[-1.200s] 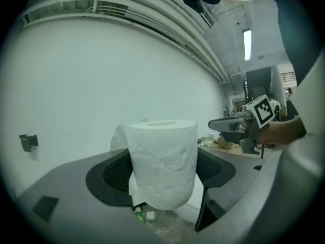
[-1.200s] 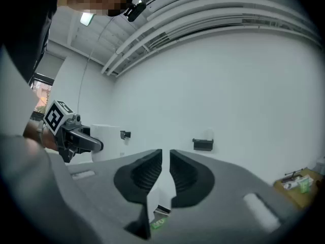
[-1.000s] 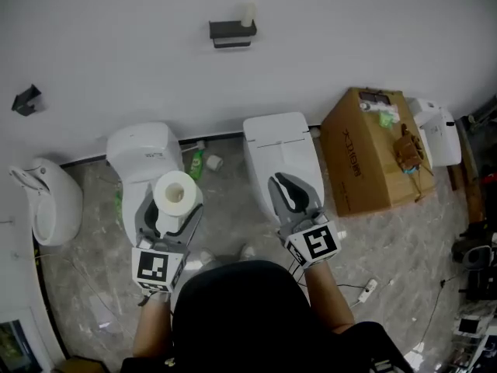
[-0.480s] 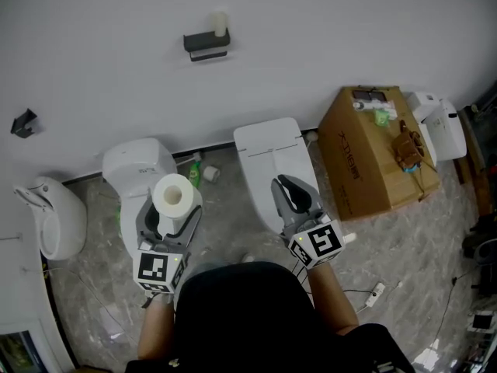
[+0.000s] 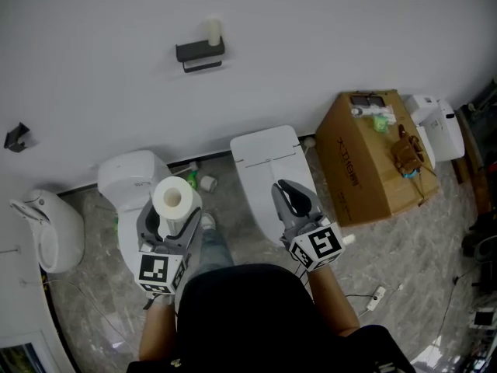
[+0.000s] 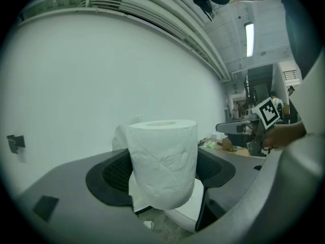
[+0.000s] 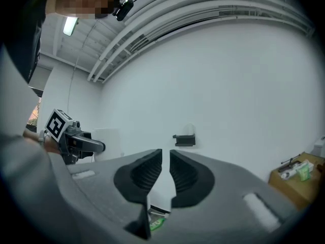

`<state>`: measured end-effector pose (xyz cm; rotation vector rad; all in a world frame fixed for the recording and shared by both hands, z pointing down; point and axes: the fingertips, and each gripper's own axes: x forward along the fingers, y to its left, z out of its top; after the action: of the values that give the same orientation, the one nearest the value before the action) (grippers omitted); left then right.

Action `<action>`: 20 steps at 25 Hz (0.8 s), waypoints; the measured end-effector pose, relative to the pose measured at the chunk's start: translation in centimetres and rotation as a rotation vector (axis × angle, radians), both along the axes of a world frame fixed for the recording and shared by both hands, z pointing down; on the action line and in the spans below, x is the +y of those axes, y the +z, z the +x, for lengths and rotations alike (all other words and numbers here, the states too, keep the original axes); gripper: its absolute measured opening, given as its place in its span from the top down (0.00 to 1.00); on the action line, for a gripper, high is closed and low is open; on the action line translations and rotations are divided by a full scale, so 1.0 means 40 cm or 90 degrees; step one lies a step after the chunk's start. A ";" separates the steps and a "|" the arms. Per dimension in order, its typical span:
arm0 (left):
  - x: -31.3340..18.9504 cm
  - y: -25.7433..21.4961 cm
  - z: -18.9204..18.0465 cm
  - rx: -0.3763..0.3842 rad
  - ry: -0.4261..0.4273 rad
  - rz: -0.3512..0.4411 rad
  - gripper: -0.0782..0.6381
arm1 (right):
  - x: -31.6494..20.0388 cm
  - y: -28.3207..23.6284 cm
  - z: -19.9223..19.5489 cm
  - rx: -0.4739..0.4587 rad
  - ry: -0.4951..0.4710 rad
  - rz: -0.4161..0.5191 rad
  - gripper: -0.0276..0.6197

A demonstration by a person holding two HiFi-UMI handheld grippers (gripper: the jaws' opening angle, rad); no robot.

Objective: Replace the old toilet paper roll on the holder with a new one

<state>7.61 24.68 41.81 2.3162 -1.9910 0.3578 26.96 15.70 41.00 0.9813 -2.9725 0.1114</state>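
My left gripper (image 5: 172, 217) is shut on a full white toilet paper roll (image 5: 173, 199), held upright; the left gripper view shows that roll (image 6: 162, 161) squeezed between the dark pads. My right gripper (image 5: 293, 198) is shut and holds nothing; in the right gripper view its jaws (image 7: 165, 174) stand almost together. High on the white wall is the black holder (image 5: 200, 51) with the old, nearly bare roll (image 5: 213, 30) standing on it. The holder (image 7: 184, 140) also shows beyond the right jaws, far off.
Below the wall stand a round white toilet (image 5: 133, 185), a square white toilet (image 5: 268, 171) and a urinal (image 5: 48, 222) at left. A cardboard box (image 5: 365, 158) with small items on top sits at right. A green bottle (image 5: 193, 178) lies on the marble floor.
The view has shifted as I step toward the wall: the holder sits further left and the toilets lower. Both grippers keep their hold and stance.
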 end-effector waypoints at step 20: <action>-0.402 0.027 -0.363 0.022 0.051 -0.001 0.36 | -0.367 0.002 -0.381 0.029 0.024 -0.004 0.89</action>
<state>-6.89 8.59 42.87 2.3898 -1.8848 0.3217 11.71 1.03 41.09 1.0247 -2.9118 0.0963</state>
